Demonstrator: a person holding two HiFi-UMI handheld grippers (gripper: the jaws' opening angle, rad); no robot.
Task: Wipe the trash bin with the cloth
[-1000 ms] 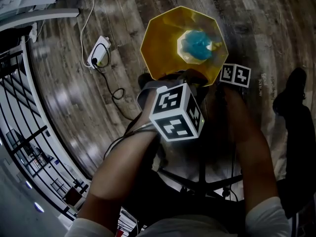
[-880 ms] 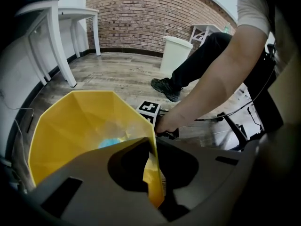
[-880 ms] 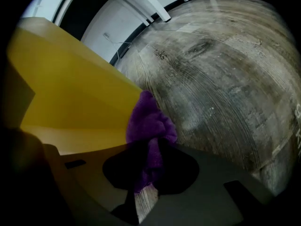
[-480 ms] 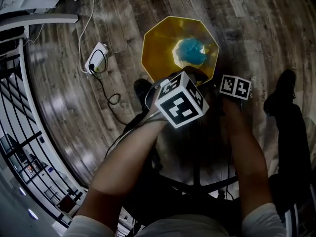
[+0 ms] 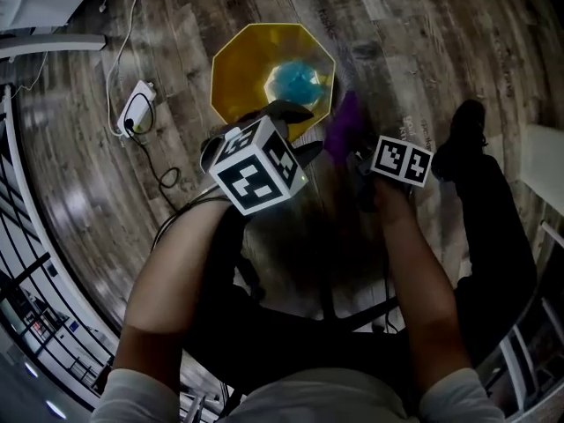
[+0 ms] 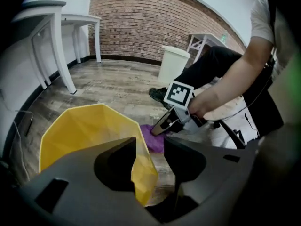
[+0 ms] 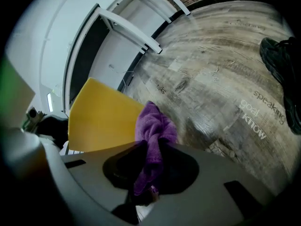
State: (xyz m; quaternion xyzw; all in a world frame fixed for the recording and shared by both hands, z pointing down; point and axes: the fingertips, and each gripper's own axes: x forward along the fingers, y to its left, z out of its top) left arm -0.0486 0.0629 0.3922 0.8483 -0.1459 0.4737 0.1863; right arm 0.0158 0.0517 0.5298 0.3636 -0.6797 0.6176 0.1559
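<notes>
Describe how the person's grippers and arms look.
Left gripper and right gripper: grey moulded bodies, broad rounded jaws, each topped by a white cube of black square markers. A dark cable trails from the left one, whose jaws have just been opening, the yellow trash bin's rim between them. Short white sleeves.

Interior, seen from above and at floor level. The floor is of grey-brown wood-look planks with a dull sheen; pale printed lettering lies across some boards. The far end is closed by a red brick wall; the side wall is white with a dark skirting. Two white tables stand along the side wall, and a third white table stands near the brick wall, beside a cream lidded container. A white power adapter and its dark cable lie on the floor. A black metal railing borders one edge. Lighting is even.
</notes>
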